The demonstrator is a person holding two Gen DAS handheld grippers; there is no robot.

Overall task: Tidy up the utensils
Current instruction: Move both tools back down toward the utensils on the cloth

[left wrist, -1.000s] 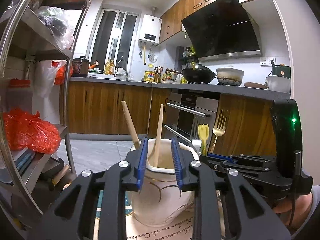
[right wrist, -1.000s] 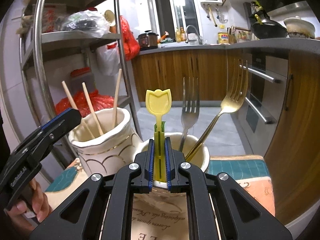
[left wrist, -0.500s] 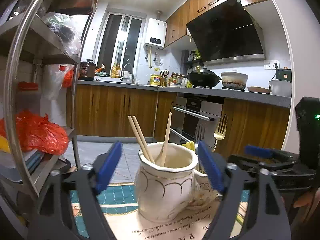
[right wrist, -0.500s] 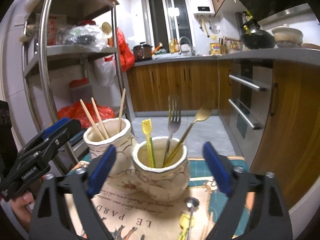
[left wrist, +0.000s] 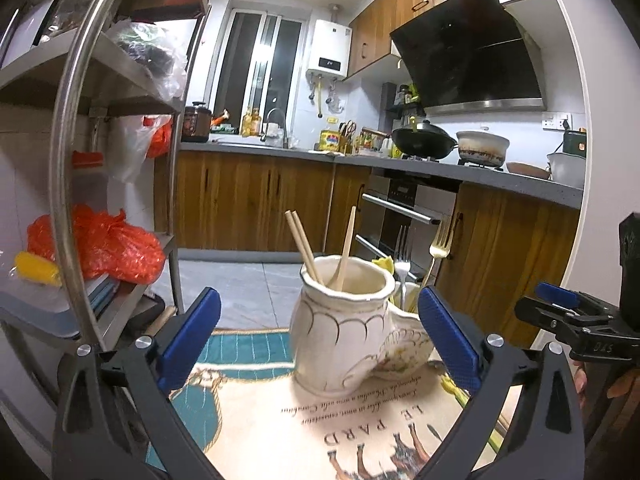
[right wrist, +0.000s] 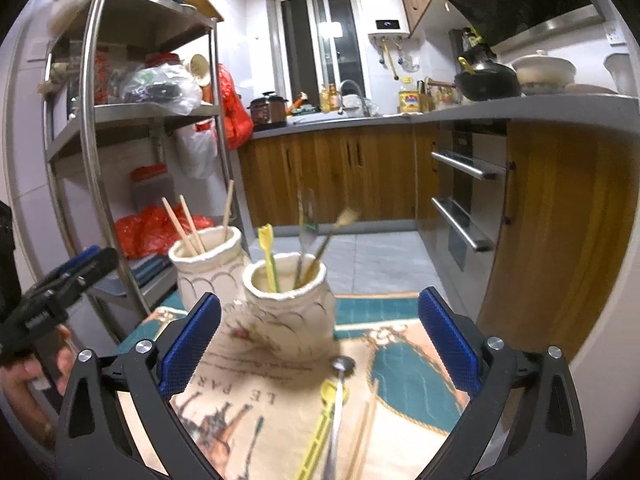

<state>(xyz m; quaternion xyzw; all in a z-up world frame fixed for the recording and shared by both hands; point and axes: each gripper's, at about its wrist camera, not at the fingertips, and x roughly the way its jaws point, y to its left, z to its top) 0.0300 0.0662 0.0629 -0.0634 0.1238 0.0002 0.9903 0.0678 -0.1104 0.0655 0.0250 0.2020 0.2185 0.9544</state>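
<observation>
A tall cream jar (left wrist: 340, 328) (right wrist: 208, 268) holds wooden chopsticks (left wrist: 304, 244) and a wooden stick (left wrist: 347, 248). Touching it stands a shorter cream pot (right wrist: 288, 312) (left wrist: 404, 352) with a yellow plastic fork (right wrist: 267, 256), a silver fork (right wrist: 306, 216) and a gold fork (right wrist: 340, 224). My left gripper (left wrist: 318, 340) (right wrist: 92, 260) faces the jar from a little way back, jaws opening wide, nothing between the pads. My right gripper (right wrist: 318, 340) (left wrist: 540, 304) faces the pot, jaws opening too and holding nothing. A metal utensil (right wrist: 338, 392) and a yellow plastic one (right wrist: 320, 432) lie on the mat in front of it.
Jar and pot stand on a printed teal and cream mat (right wrist: 400, 360). A steel shelf rack (right wrist: 92, 140) with red bags rises at the left. Wooden cabinets (right wrist: 560, 240) and an oven front stand at the right. A hand (right wrist: 24, 372) grips the left tool.
Both grippers have opened and pulled back from the containers. The left let go of a wooden stick in the jar; the right let go of the yellow fork, which now stands in the pot.
</observation>
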